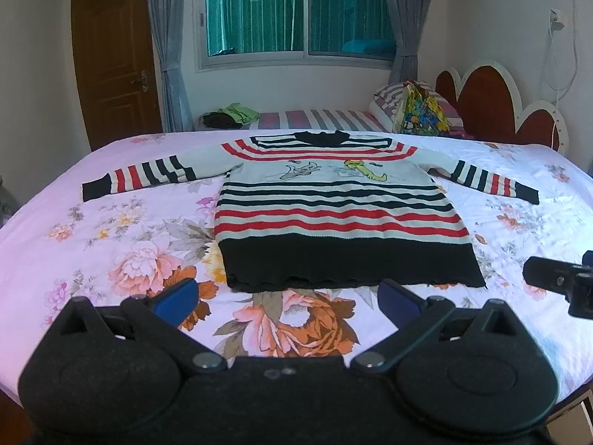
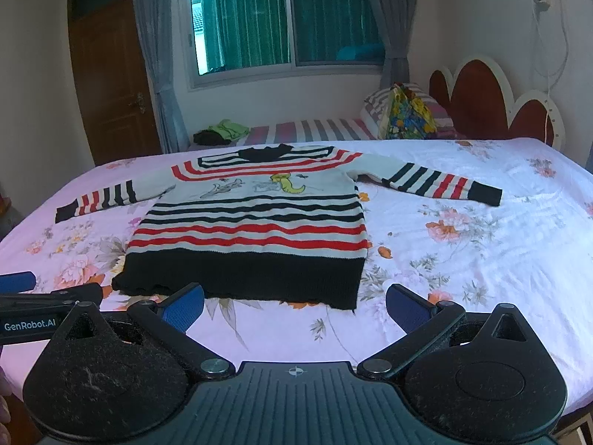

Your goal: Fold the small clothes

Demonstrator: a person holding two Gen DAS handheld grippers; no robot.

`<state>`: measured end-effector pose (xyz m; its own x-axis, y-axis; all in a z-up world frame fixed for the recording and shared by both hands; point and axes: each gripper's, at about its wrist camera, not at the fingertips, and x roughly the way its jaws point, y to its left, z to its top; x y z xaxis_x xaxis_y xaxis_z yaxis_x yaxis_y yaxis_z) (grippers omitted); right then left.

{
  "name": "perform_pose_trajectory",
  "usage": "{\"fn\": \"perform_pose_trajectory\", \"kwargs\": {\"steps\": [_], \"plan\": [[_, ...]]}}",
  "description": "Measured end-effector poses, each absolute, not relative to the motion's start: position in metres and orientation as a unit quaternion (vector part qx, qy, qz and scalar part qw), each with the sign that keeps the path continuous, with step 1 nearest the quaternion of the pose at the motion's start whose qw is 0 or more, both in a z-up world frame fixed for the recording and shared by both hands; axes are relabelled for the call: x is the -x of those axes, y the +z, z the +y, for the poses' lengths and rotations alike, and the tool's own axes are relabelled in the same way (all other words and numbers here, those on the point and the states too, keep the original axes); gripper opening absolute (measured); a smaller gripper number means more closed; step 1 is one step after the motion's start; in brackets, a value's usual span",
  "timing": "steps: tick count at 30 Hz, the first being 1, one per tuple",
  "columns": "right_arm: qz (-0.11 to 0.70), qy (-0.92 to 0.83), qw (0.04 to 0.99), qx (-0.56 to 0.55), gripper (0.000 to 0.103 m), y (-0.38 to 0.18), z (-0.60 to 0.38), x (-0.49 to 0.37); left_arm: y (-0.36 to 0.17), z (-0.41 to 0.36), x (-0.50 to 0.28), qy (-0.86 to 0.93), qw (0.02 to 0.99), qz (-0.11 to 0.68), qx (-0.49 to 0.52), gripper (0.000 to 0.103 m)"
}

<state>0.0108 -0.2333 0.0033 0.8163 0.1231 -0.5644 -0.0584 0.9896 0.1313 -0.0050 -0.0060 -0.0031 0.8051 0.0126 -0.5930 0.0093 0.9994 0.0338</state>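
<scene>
Jaws of the left gripper [image 1: 287, 302] stand wide apart and hold nothing, hovering just short of the black hem of a striped sweater [image 1: 333, 218]. The sweater lies flat, front up, sleeves spread, on a floral bed [image 1: 111, 244]. The right gripper [image 2: 294, 304], jaws equally wide and empty, hovers near the hem's right corner.
</scene>
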Motion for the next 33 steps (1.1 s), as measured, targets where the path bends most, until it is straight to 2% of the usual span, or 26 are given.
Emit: {"fn": "perform_pose_trajectory", "kwargs": {"steps": [33], "plan": [[0.302,0.045,0.951,-0.057,0.103,0.002,-0.231,-0.008,-0.007,0.003,0.006,0.007,0.95,0.312,-0.013,0.102]]}}
